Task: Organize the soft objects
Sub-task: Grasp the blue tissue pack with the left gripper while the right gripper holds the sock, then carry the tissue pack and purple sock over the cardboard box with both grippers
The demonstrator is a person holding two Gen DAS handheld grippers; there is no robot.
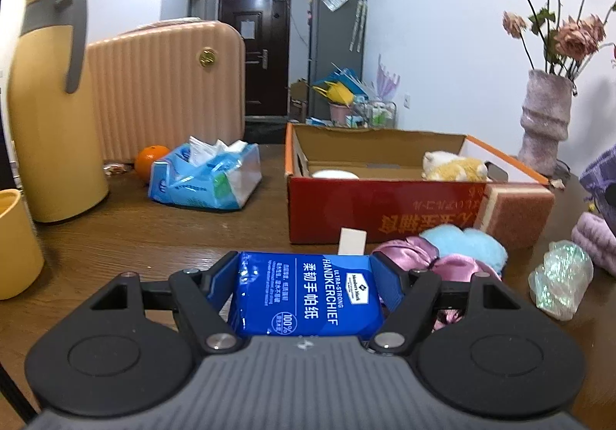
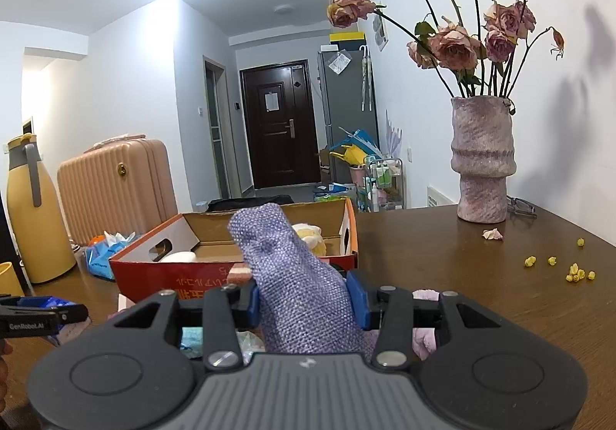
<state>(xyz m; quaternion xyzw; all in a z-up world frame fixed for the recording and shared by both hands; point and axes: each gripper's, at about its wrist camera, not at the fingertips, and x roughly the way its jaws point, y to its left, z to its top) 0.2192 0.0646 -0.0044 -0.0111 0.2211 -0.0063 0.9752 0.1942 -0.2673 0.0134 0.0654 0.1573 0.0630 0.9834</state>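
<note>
My left gripper (image 1: 306, 268) is shut on a blue handkerchief tissue pack (image 1: 304, 295), held just above the wooden table, short of the red cardboard box (image 1: 385, 206). My right gripper (image 2: 306, 295) is shut on a purple knitted pouch (image 2: 292, 276), raised in front of the same box (image 2: 161, 276). Inside the box lie a yellow-white plush toy (image 1: 456, 166) and a white round object (image 1: 333, 174). Pink satin scrunchies (image 1: 415, 256), a blue fluffy pad (image 1: 467, 243), a pink sponge (image 1: 516, 214) and a white eraser-like block (image 1: 352, 241) lie before the box.
A yellow thermos (image 1: 50, 114), yellow cup (image 1: 15, 241), orange (image 1: 150, 160) and blue tissue bag (image 1: 206, 176) stand at the left. A vase of dried roses (image 2: 483, 156) stands at the right rear. An iridescent wrapped lump (image 1: 560, 278) and lilac cloth (image 1: 595, 237) lie at the right.
</note>
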